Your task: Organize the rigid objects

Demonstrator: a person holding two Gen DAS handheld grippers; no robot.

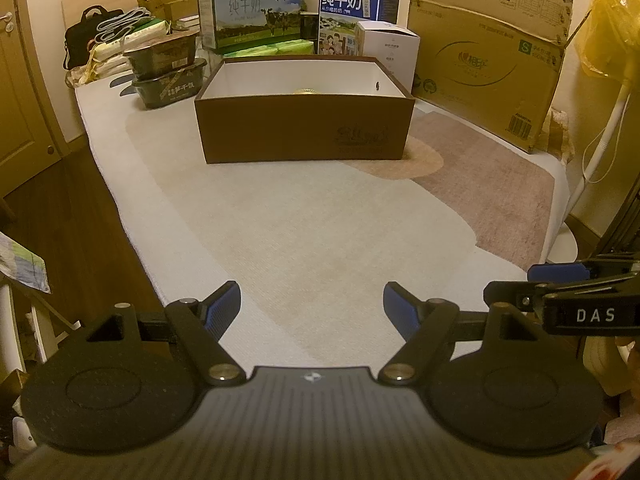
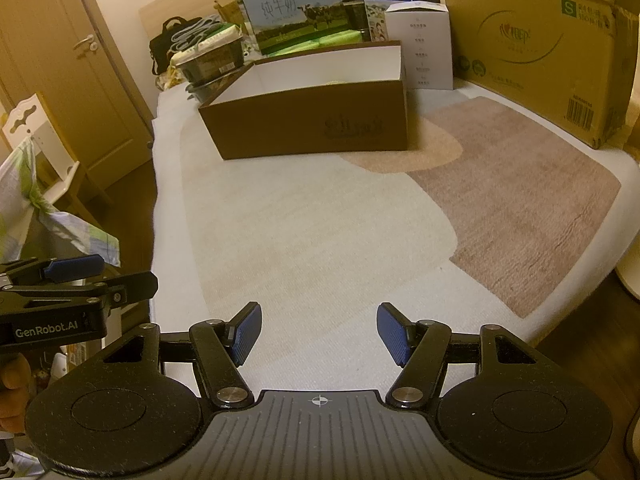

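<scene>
An open brown box with white inner walls stands on the bed-like surface ahead; a small golden object just shows inside it. The box also shows in the right wrist view. My left gripper is open and empty, low over the pale cover, well short of the box. My right gripper is open and empty, beside the left one. The right gripper's body shows at the right edge of the left wrist view, and the left gripper's body shows at the left of the right wrist view.
Behind the box stand milk cartons, a white box, stacked dark food trays and a black bag. A large cardboard box lines the right side. A door and wooden floor lie left. A brown rug patch lies right.
</scene>
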